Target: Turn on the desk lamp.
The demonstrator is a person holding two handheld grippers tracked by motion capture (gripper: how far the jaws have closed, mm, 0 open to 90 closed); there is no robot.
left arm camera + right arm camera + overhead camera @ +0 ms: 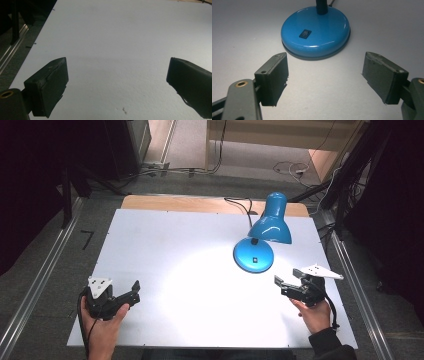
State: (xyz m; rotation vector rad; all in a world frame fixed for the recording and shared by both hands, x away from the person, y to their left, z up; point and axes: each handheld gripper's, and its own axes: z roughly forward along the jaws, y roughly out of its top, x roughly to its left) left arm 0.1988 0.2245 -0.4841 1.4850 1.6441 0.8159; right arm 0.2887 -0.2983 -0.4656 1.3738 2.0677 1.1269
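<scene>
- Around the table, a dark grey floor (pixel 50 265) is spreading out, with metal rails (pixel 35 285) running along both sides and black cables (pixel 190 170) trailing across the far end.
- On the table, a white board (pixel 190 270) is covering almost the whole top, leaving a strip of bare wood (pixel 170 202) showing along the far edge; light is pooling near the board's middle.
- A blue lamp (pixel 270 222) is standing on the far right part of the board, its shade tilting down over its round base (pixel 315 33), which is carrying a small black switch (pixel 305 34); its cord (pixel 239 204) is running off over the far edge.
- The right gripper (pixel 287 277) is hovering just short of the base, near the board's right edge, jaws standing wide apart with nothing between them.
- The left gripper (pixel 135 290) is sitting near the board's front left corner, well apart from the lamp, jaws likewise spread and gripping nothing.
- Wide open board is lying between the two grippers and ahead of the left one.
</scene>
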